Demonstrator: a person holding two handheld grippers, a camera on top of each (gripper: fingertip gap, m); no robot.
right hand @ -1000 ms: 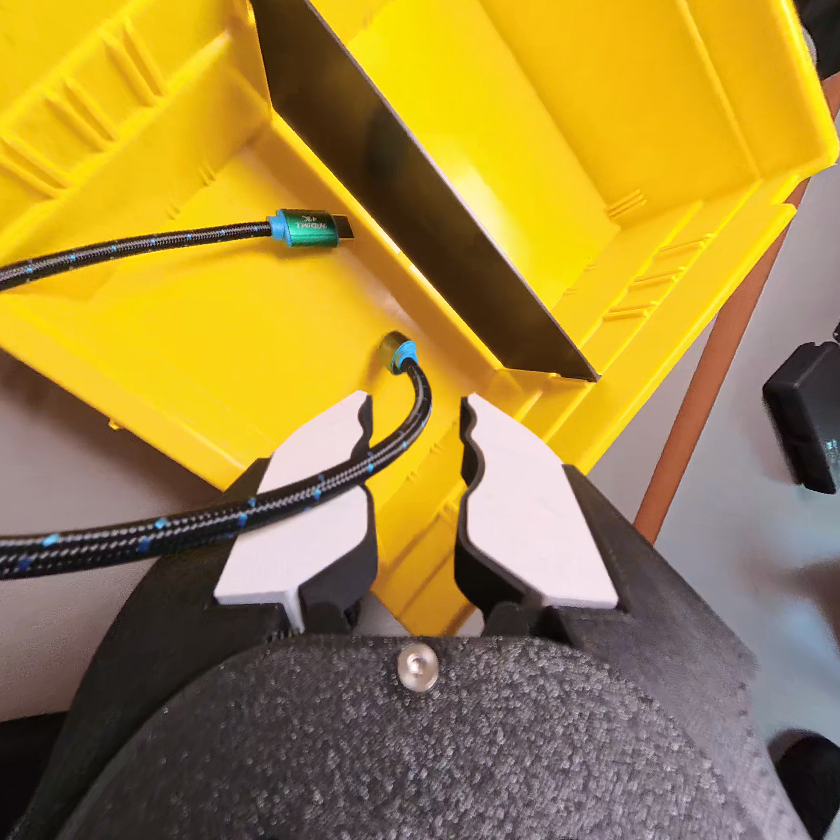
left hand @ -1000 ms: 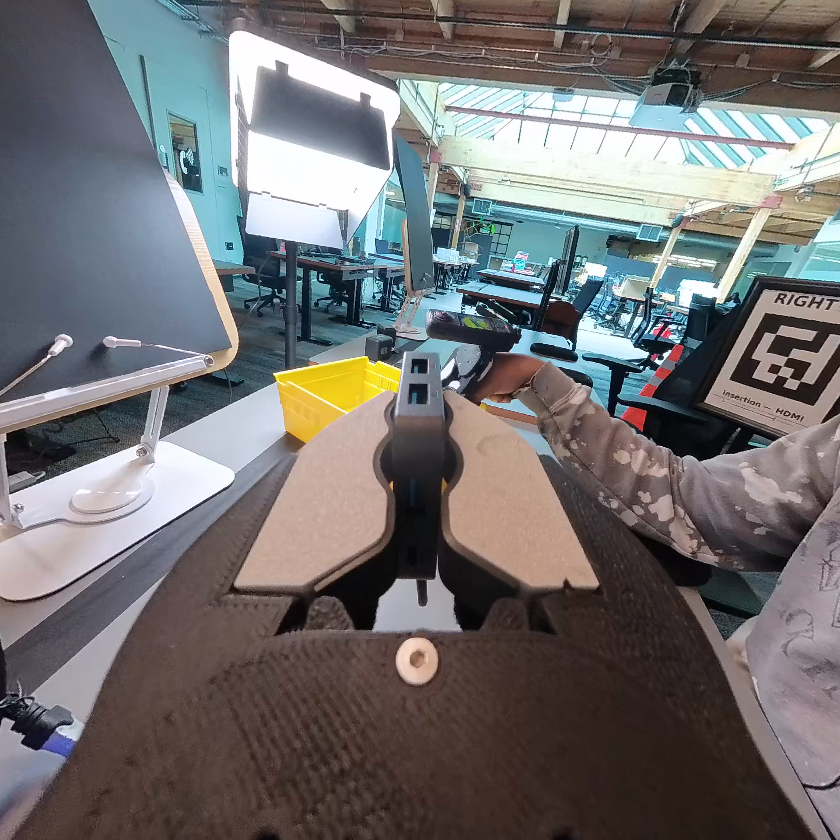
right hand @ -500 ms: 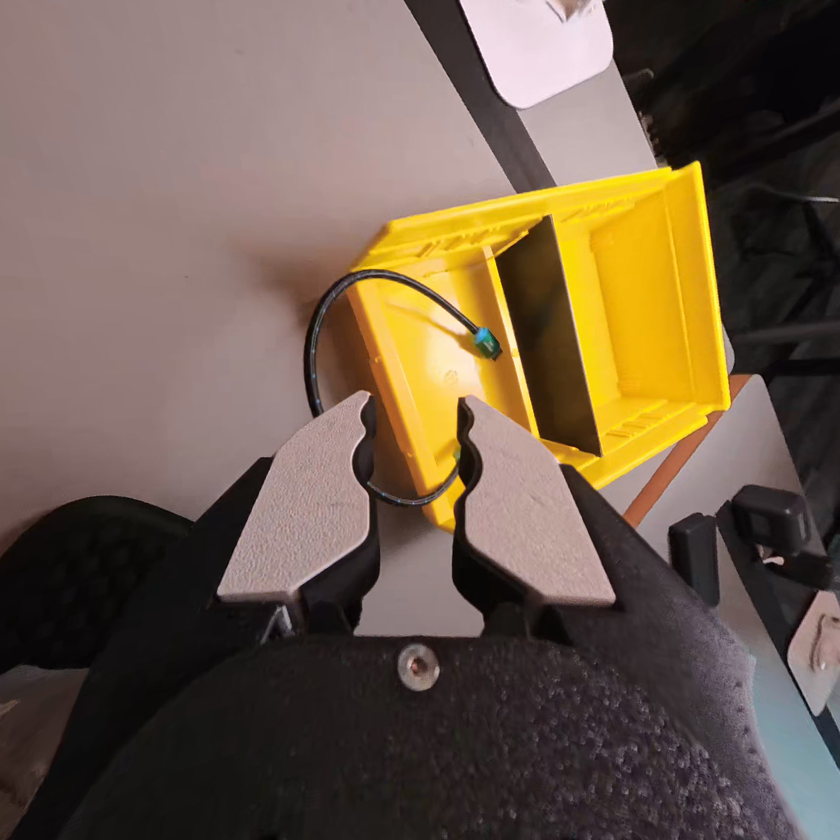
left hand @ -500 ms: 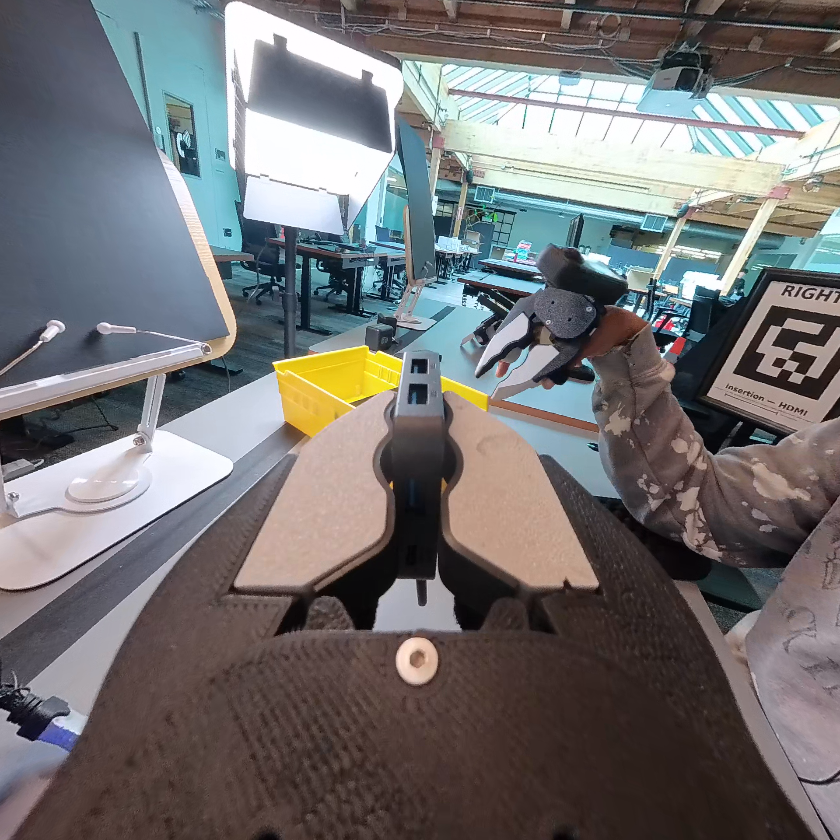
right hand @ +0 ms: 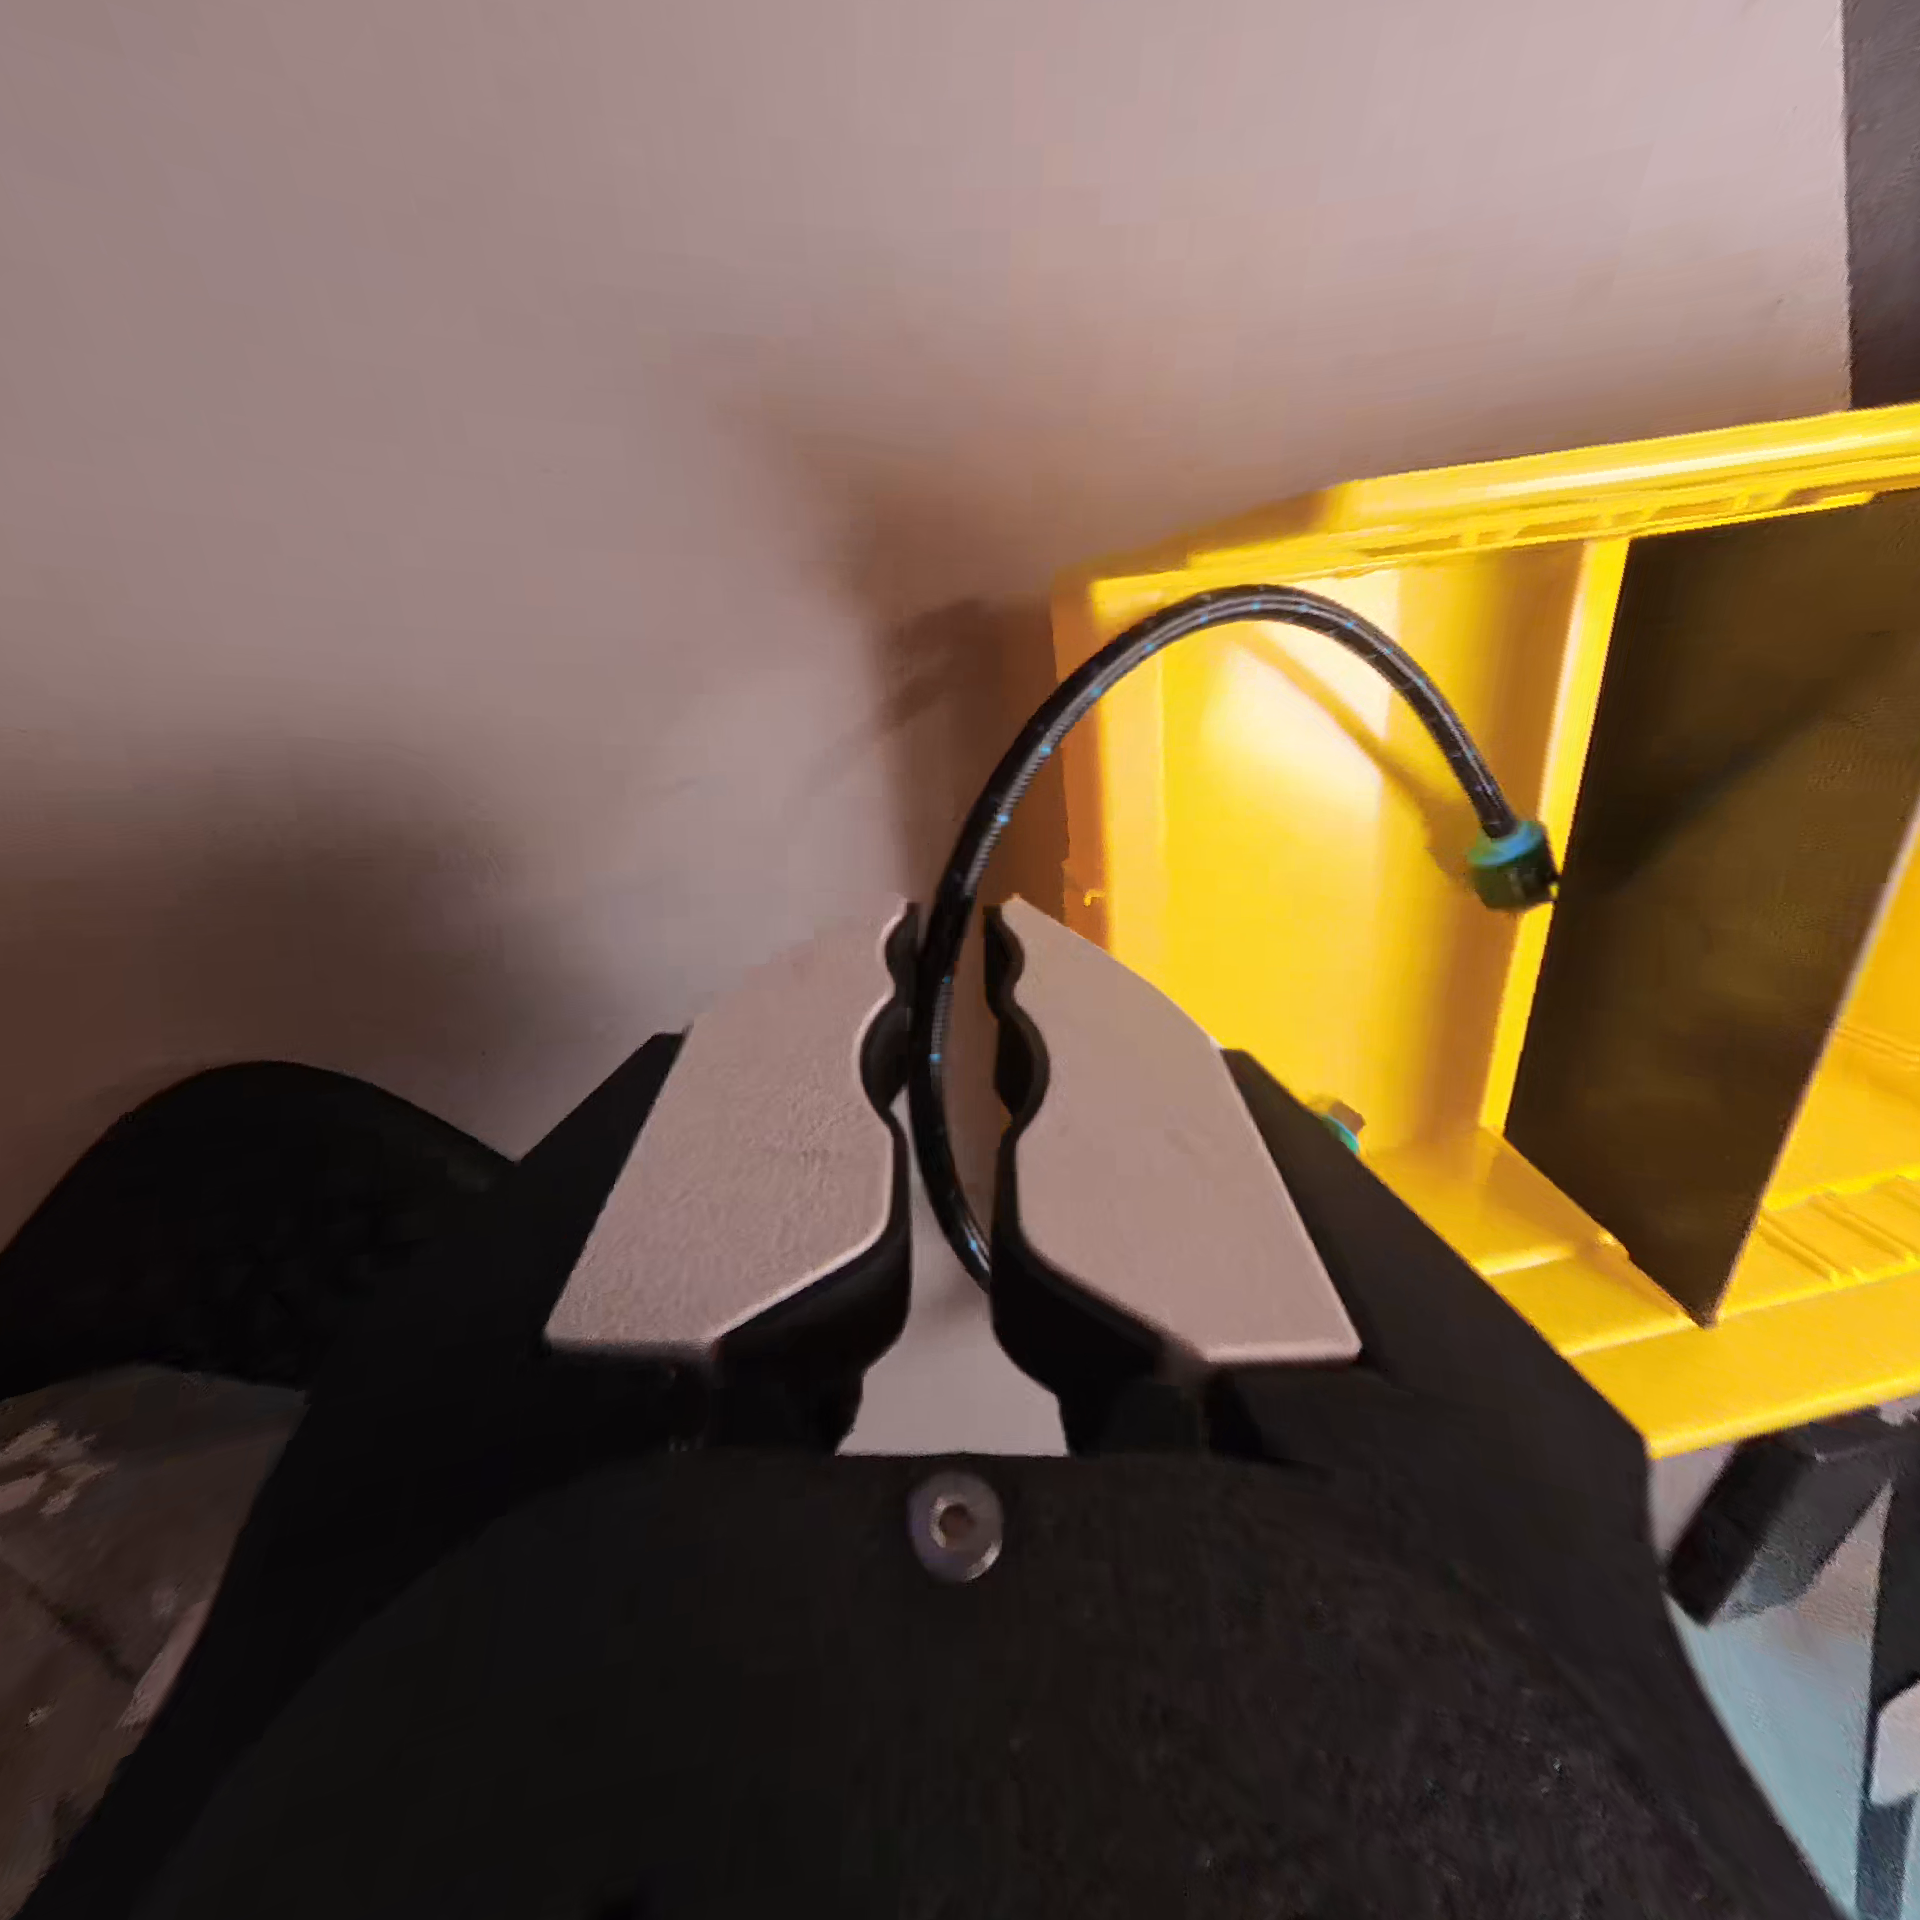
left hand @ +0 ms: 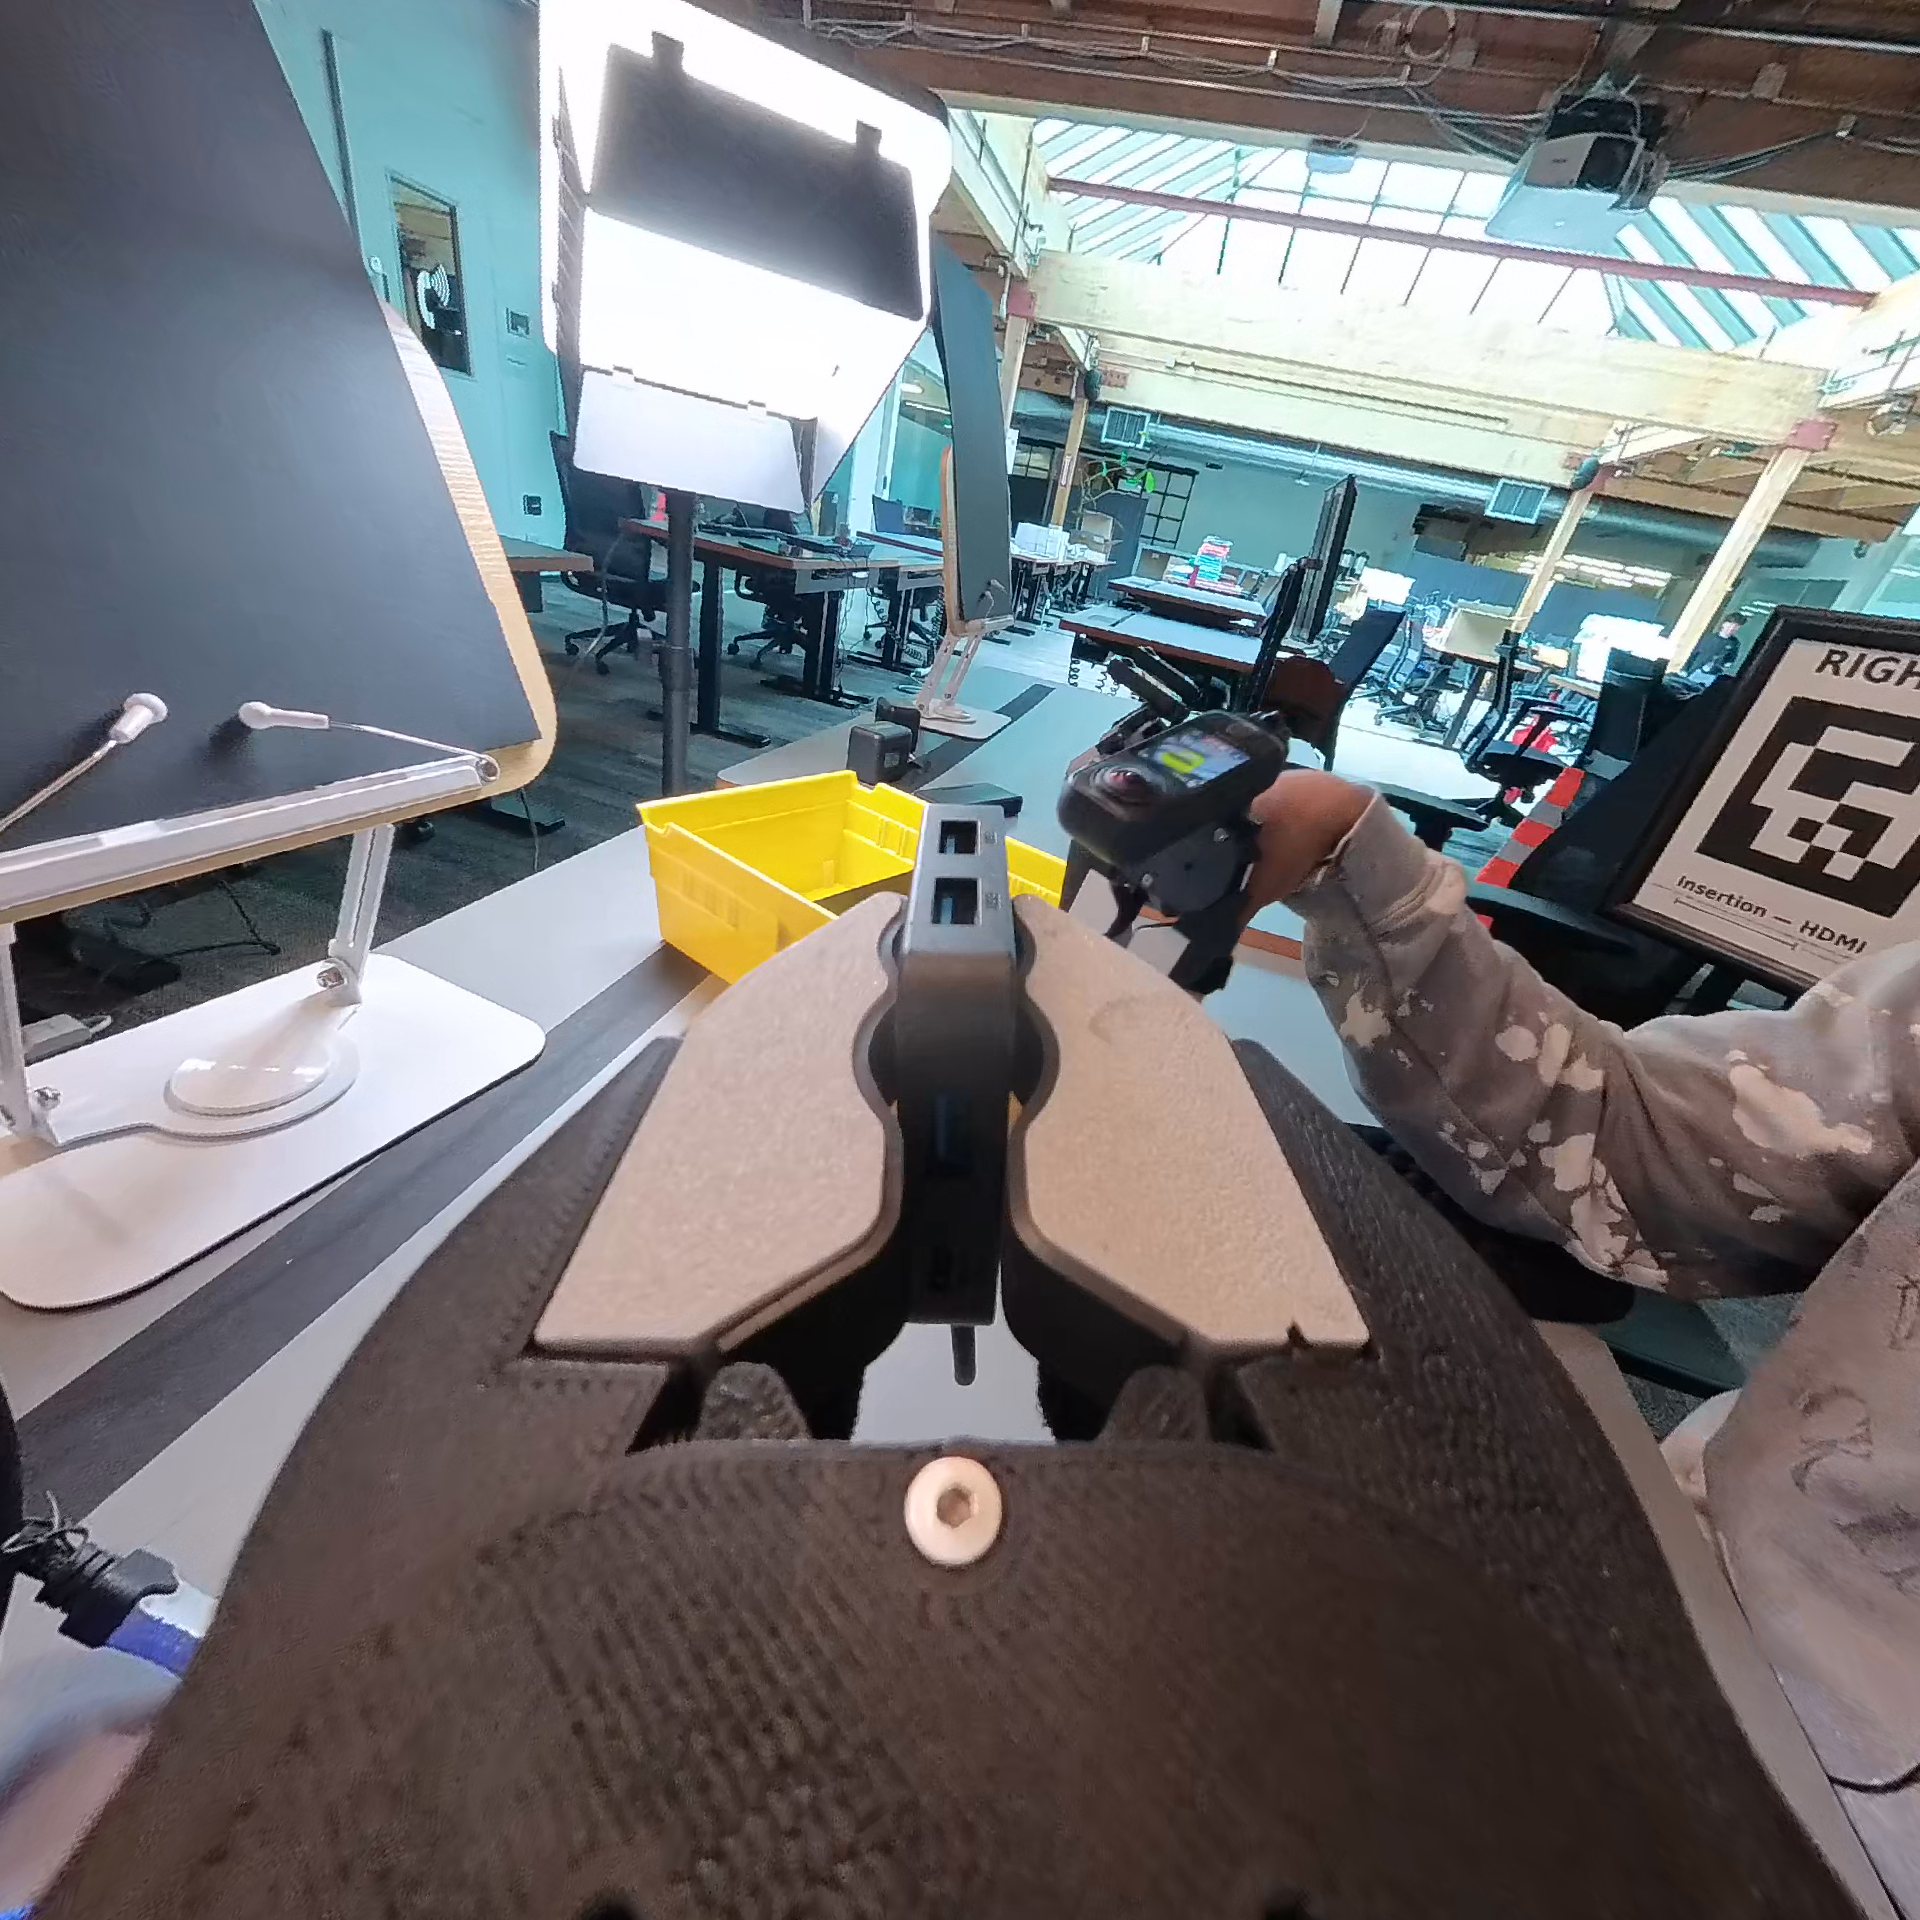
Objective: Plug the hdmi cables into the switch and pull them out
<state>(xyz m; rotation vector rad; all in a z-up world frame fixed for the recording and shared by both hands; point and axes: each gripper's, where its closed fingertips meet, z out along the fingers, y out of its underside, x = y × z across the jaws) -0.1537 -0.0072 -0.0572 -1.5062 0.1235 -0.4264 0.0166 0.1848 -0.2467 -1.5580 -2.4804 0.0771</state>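
My left gripper (left hand: pixel 952 935) is shut on the black HDMI switch (left hand: pixel 956 883), held upright with two empty ports facing me. My right gripper (right hand: pixel 948 925) hangs low over the grey table beside the yellow bin (right hand: pixel 1299 935). Its jaws stand narrow with a small gap. A black braided HDMI cable (right hand: pixel 1049 727) loops out of the bin and runs between the fingers, near the left pad. Its green plug (right hand: pixel 1507 862) rests against the bin's black divider (right hand: pixel 1714 883). A second green plug (right hand: pixel 1340 1127) peeks out beside the right finger. The right gripper also shows in the left wrist view (left hand: pixel 1174 831).
The yellow bin (left hand: pixel 769 862) sits mid-table. A white stand (left hand: pixel 260 1091) holding a black board is at the left. A bright light panel (left hand: pixel 727 312) stands behind. A framed marker sign (left hand: pixel 1818 810) is at the right. A person's sleeve (left hand: pixel 1558 1091) crosses the right side.
My right gripper came down from above the bin to the table beside it, and its jaws narrowed around the cable loop. The left gripper and the switch stayed still.
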